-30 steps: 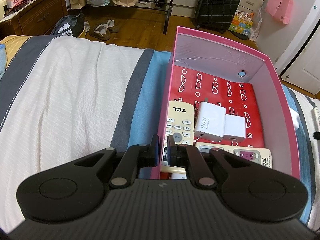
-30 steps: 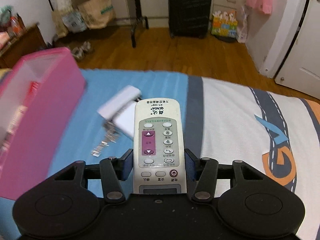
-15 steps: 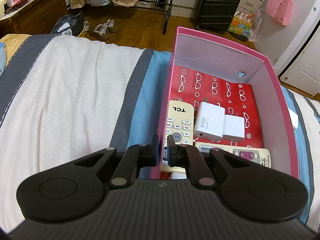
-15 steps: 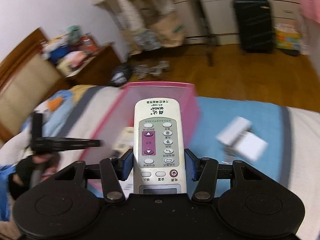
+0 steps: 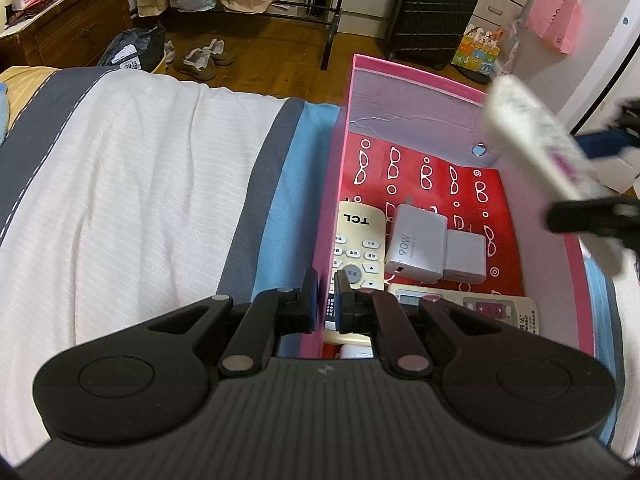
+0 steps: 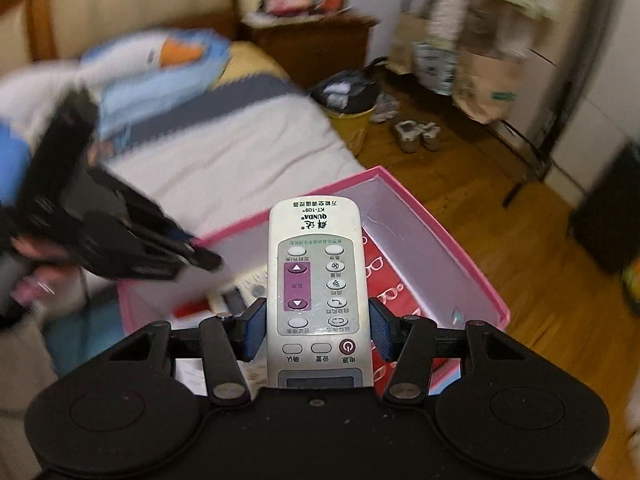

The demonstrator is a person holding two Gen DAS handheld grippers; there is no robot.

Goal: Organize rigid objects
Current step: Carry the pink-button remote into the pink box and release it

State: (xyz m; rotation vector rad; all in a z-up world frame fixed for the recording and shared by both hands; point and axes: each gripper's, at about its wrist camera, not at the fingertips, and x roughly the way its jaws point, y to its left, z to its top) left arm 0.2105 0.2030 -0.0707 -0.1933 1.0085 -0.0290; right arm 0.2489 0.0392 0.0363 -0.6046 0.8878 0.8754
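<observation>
The right gripper (image 6: 318,330) grips a white remote (image 6: 318,280) between its jaws, its head sticking out toward twelve o'clock, held above the pink box (image 6: 472,268) on the bed (image 5: 140,184). The left gripper (image 5: 326,294) has its jaws clamped on the box's left wall, at six o'clock in its view.

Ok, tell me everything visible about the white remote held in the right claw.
The white plastic QUNDA air-conditioner remote is a long slab with grey-green buttons, a purple panel with two arrow keys, a red power button and a small display near the claw base. The right claw grips its long sides with blue pads. It hangs face-up above the pink cardboard box, touching nothing else.
</observation>
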